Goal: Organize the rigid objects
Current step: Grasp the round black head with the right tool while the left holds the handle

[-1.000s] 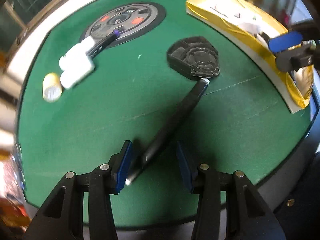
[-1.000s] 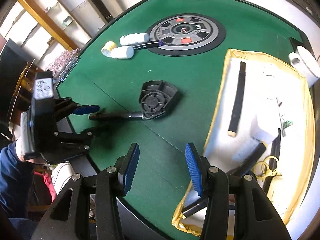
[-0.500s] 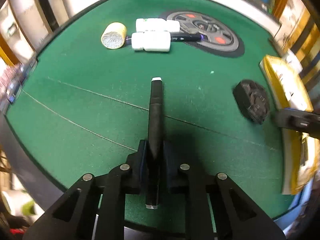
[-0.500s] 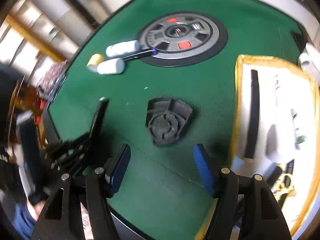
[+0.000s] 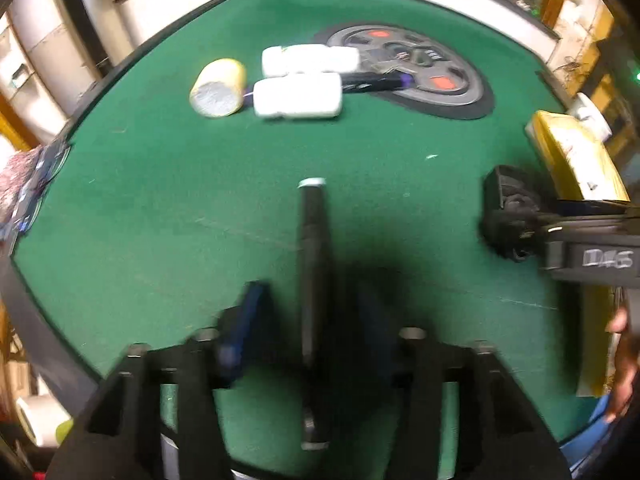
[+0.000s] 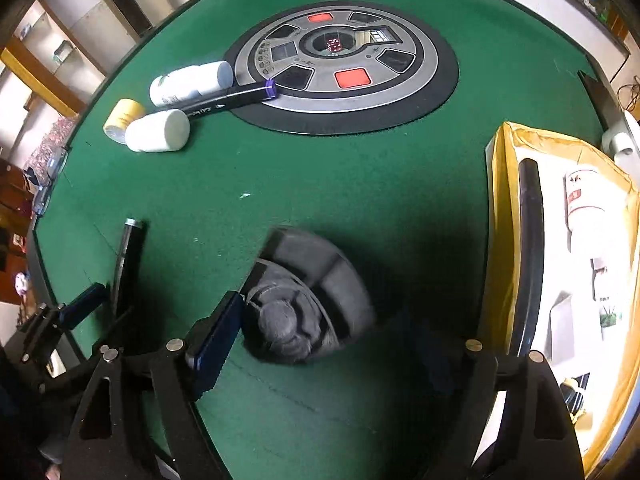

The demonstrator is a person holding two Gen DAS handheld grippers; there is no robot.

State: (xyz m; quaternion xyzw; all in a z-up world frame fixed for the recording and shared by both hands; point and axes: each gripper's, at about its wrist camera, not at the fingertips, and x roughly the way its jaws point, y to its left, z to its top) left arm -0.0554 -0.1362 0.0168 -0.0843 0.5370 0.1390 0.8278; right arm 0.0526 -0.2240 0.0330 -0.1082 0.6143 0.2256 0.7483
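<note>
Black rod lying flat on the green tabletop, straight down the middle of the left gripper, silver-ringed end pointing ahead and away from the jaws, near end reaching back past the pads. Left jaws spread moderately, green felt showing on either side of the rod, neither pad touching it as far as the motion blur allows. Black fan-shaped plastic part sitting on the felt between the wide-set jaws of the right gripper, blue pad on the left side right up against the part's edge, opposite pad dark and smeared, apart from the part's other edge; actual contact hard to judge through the blur. Well ahead of both sets of jaws, two white bottles on their sides, with a yellow-capped jar just beside them on the far left. Black marker with a purple band running between the two bottles, banded end resting on the rim of the round grey control panel set in the tabletop. Off to the right of the right jaws, a yellow-lined tray holding a long black bar, a white tube with red print and further small items too unclear to name.
</note>
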